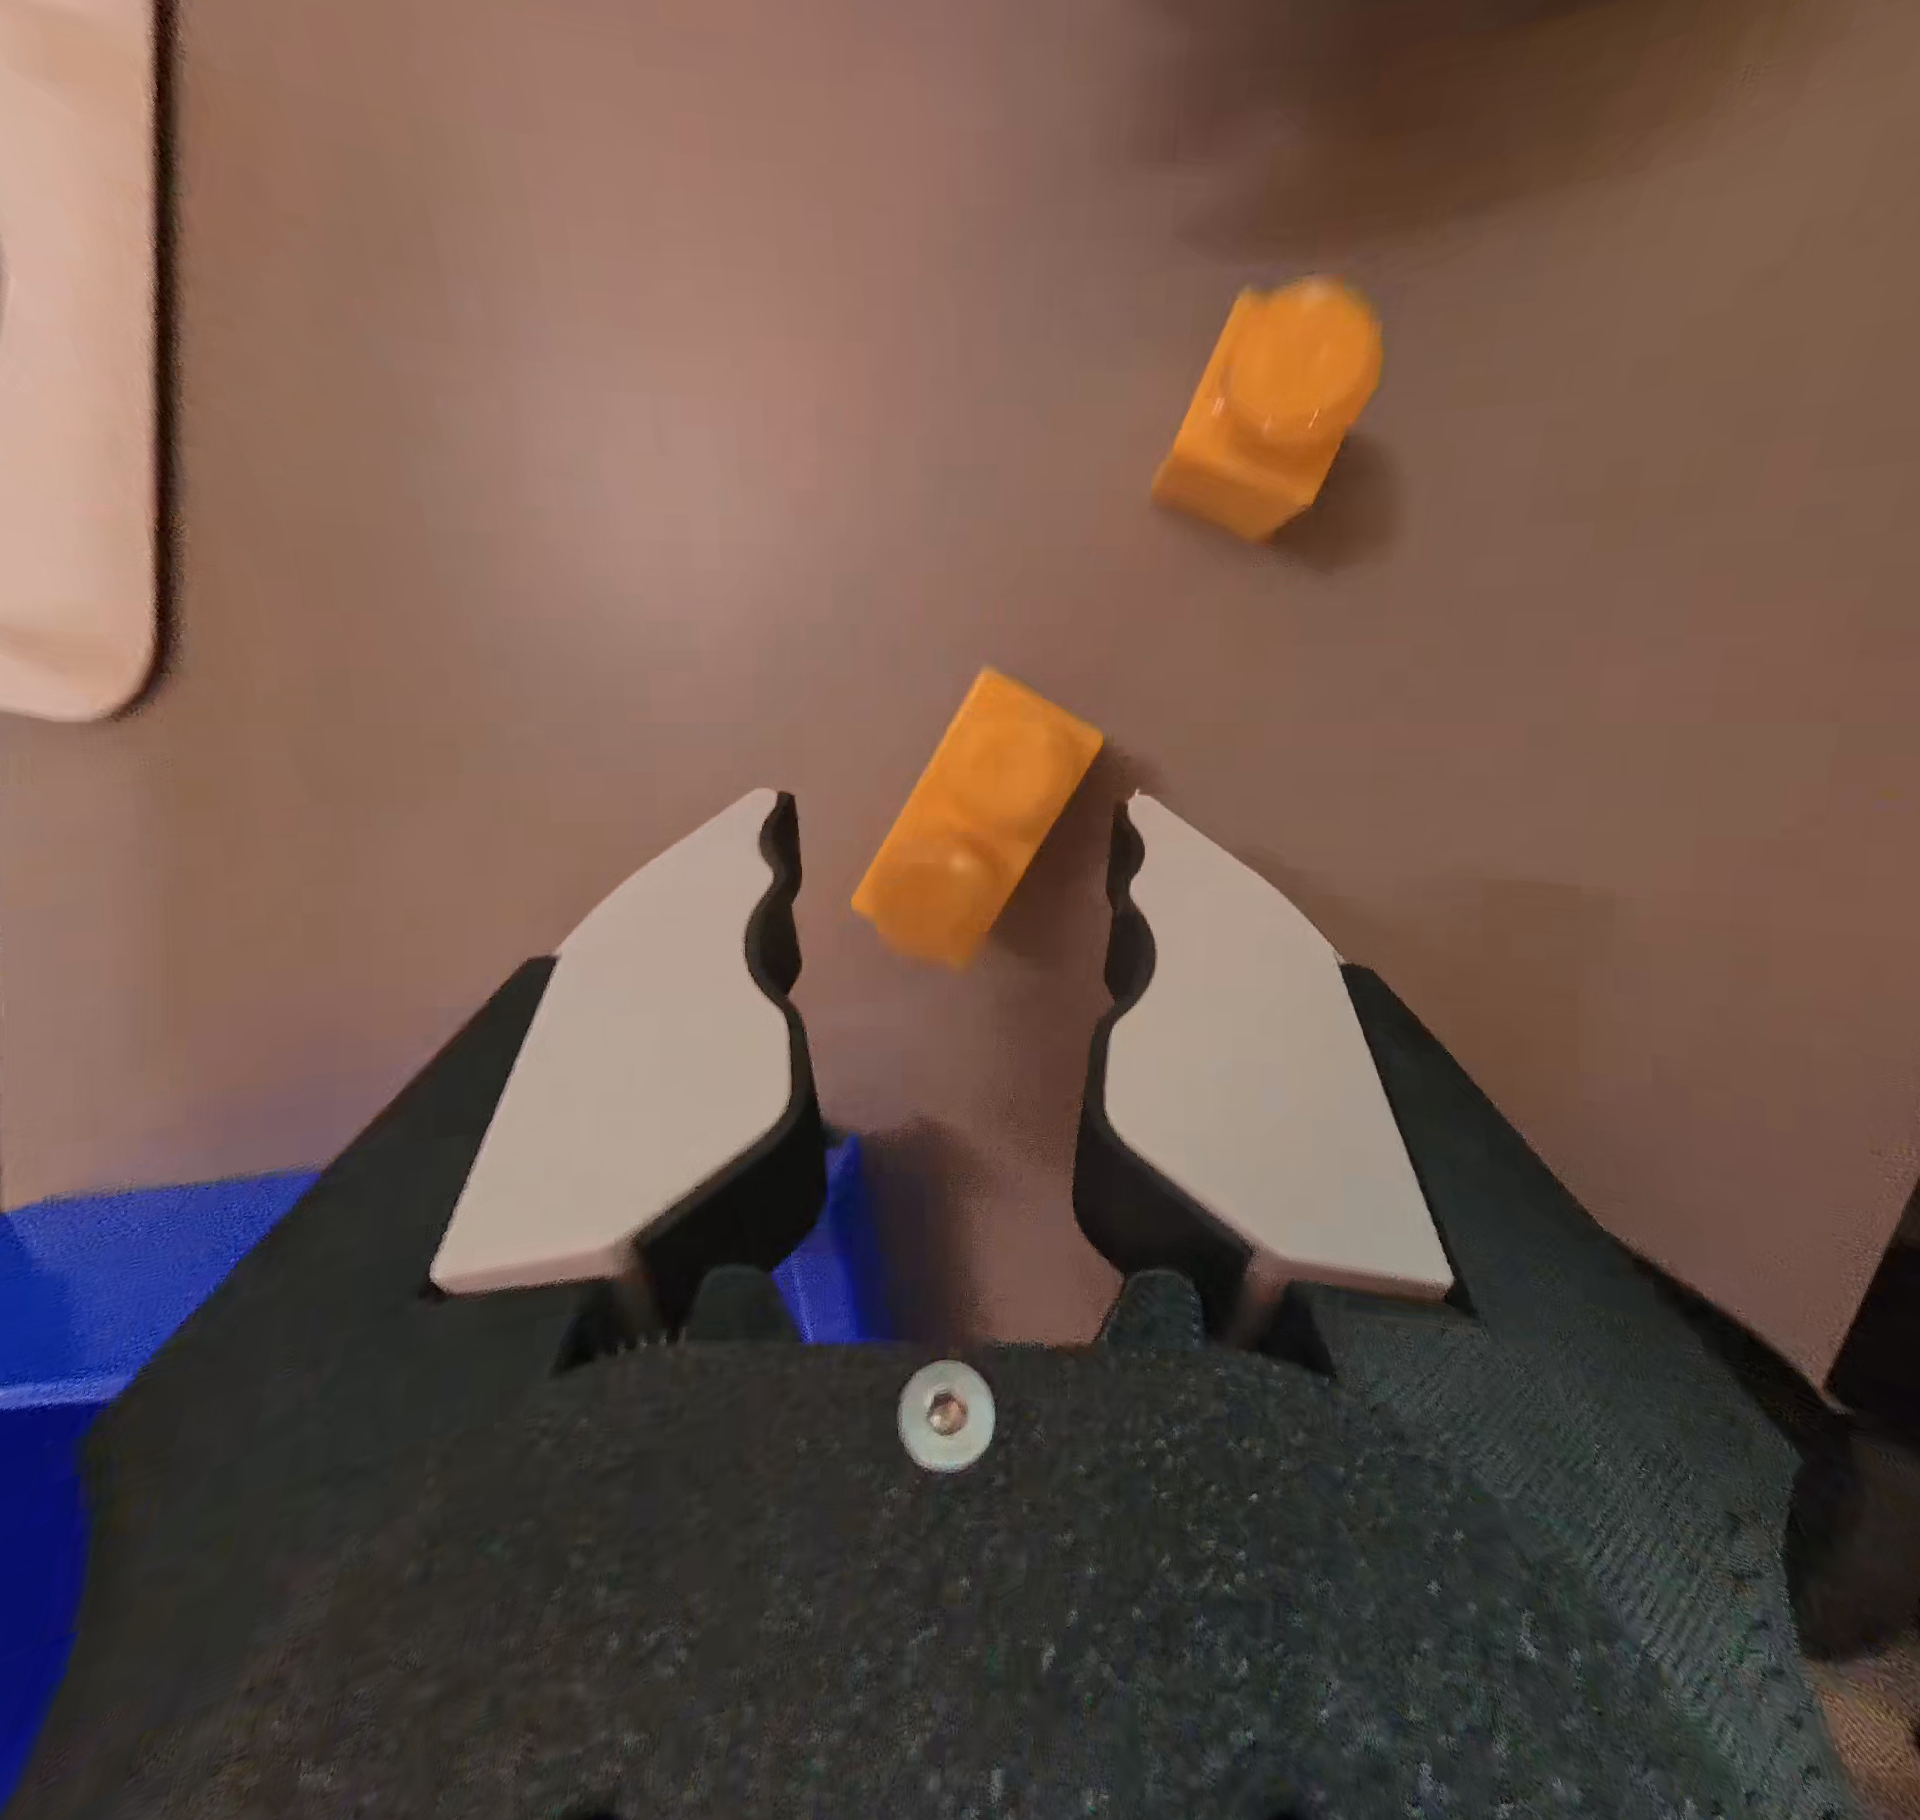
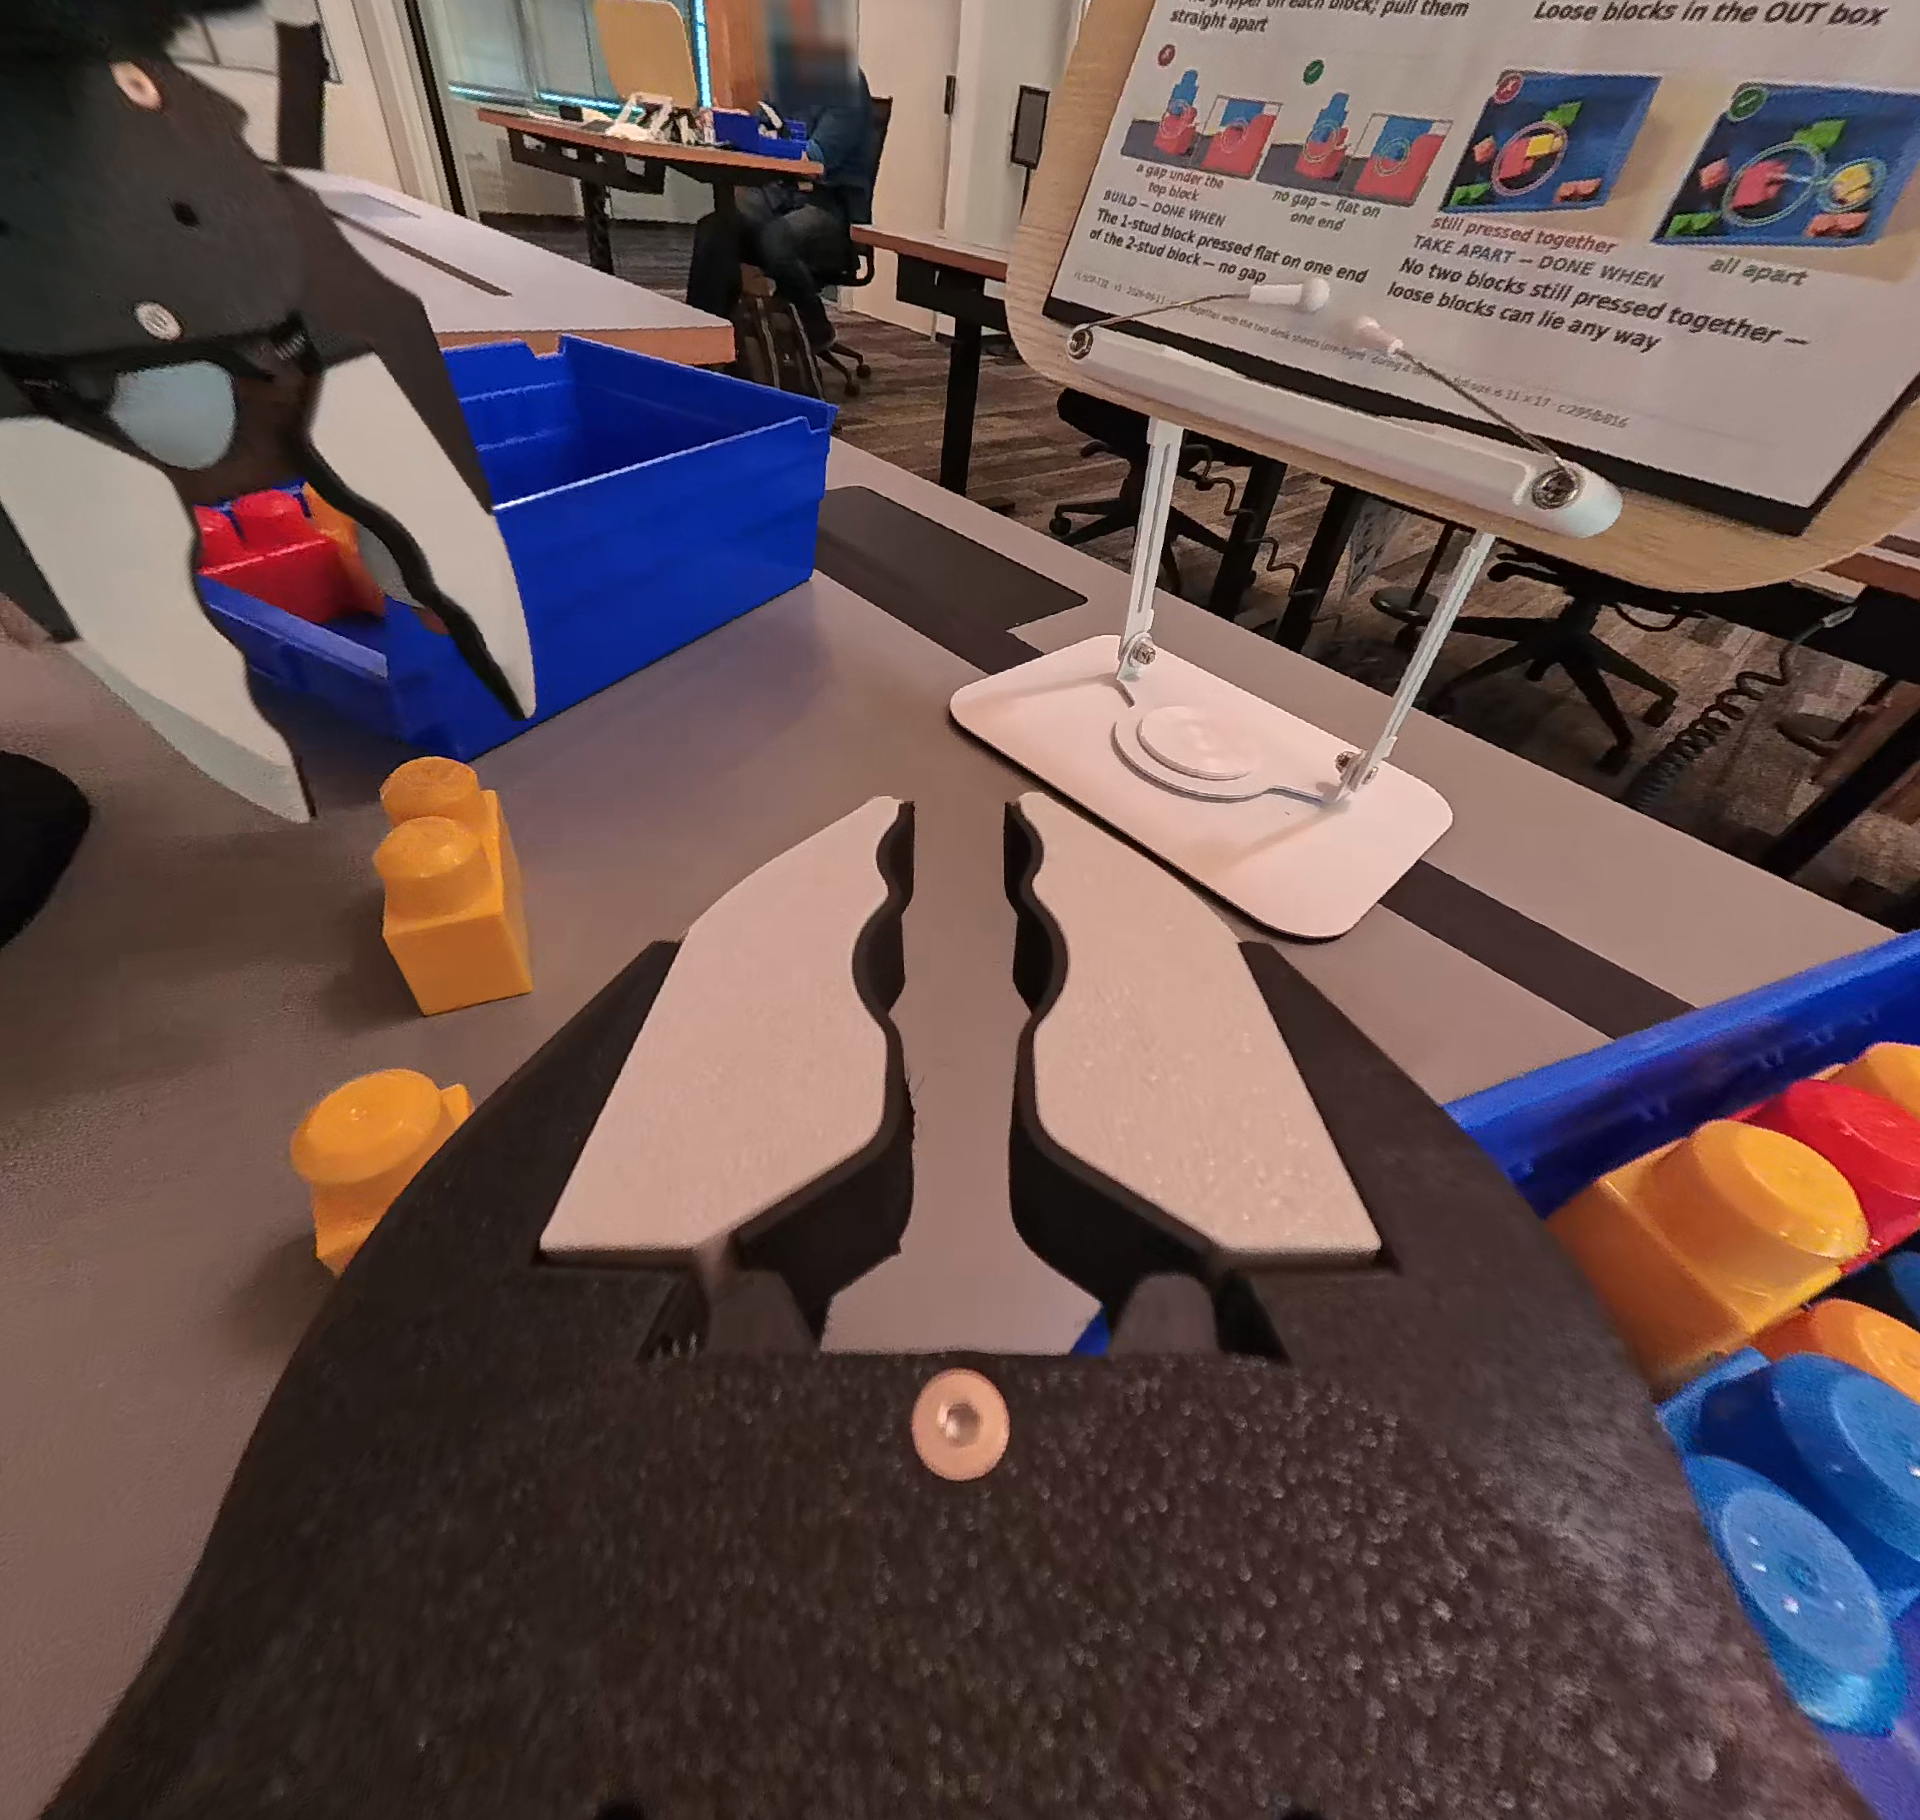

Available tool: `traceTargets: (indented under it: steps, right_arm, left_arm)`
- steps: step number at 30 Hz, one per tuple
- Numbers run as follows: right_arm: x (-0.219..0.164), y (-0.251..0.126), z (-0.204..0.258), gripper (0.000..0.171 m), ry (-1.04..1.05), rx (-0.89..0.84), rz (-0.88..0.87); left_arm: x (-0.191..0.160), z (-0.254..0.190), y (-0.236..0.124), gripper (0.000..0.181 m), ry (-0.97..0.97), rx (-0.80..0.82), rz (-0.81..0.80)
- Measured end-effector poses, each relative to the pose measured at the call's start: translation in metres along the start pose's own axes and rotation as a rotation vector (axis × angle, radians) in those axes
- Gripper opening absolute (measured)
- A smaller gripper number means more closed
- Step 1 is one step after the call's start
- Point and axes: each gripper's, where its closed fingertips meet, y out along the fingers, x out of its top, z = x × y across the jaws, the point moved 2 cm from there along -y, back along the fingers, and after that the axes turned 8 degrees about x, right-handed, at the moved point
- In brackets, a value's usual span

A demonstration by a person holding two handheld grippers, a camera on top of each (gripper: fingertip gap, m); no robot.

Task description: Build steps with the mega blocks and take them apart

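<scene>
The left claw (image 1: 954,835) hangs spread above the two-stud orange plastic block (image 1: 977,820) on the grey desk (image 1: 623,420), not touching. The right claw (image 2: 958,835) is narrowly parted and empty. A one-stud orange block (image 1: 1270,409) stands near. The far blue plastic bin (image 2: 644,503) holds red blocks (image 2: 281,549); the near blue bin (image 2: 1662,1064) holds orange, red and blue ones.

Two orange blocks stand loose on the desk (image 2: 727,804): one two-stud orange block (image 2: 452,903) and one single-stud orange block (image 2: 364,1157). There are two blue bins. The far blue bin (image 2: 644,513) shows one red block (image 2: 275,549) inside; the rest of its contents are hidden. The near blue bin (image 2: 1662,1064) holds a heap of orange, red and blue blocks, too cropped to count. One white stand (image 2: 1205,804) carries one instruction sheet (image 2: 1455,160). Two tools are in view: the left tool (image 2: 343,721) and the right tool (image 2: 958,814)
</scene>
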Motion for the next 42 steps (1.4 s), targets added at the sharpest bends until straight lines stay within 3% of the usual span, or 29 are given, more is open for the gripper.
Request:
traceTargets:
  steps: [5,13,15,18,26,32,37,42]
  right_arm:
    - [0.0,0.002,0.004,0.016,-0.01,0.013,0.004]
    - [0.0,0.002,0.006,0.016,-0.012,0.02,0.002]
    - [0.001,0.002,0.006,0.016,-0.01,0.023,0.0]
    - [0.001,0.001,0.006,0.016,-0.012,0.024,-0.001]
    - [0.007,0.002,0.014,0.016,-0.019,0.068,-0.035]
    - [0.018,0.002,0.044,0.028,0.004,0.261,-0.106]
    - [0.025,0.001,0.069,0.038,0.062,0.44,-0.168]
    - [0.029,0.002,0.088,0.047,0.146,0.558,-0.196]
  left_arm:
    - [-0.036,0.001,0.021,0.06,0.02,0.006,0.098]
    - [-0.036,-0.007,0.034,0.054,0.142,0.063,0.193]
    - [-0.038,-0.008,0.04,0.042,0.157,0.061,0.213]
    - [-0.036,-0.011,0.038,0.038,0.135,0.05,0.215]
    - [0.003,-0.002,-0.01,0.038,-0.045,0.059,-0.095]
    - [0.044,-0.001,-0.039,0.038,-0.205,0.026,-0.473]
    - [0.062,-0.01,-0.042,0.038,-0.314,-0.091,-0.703]
    - [0.075,-0.026,-0.035,0.038,-0.32,-0.194,-0.82]
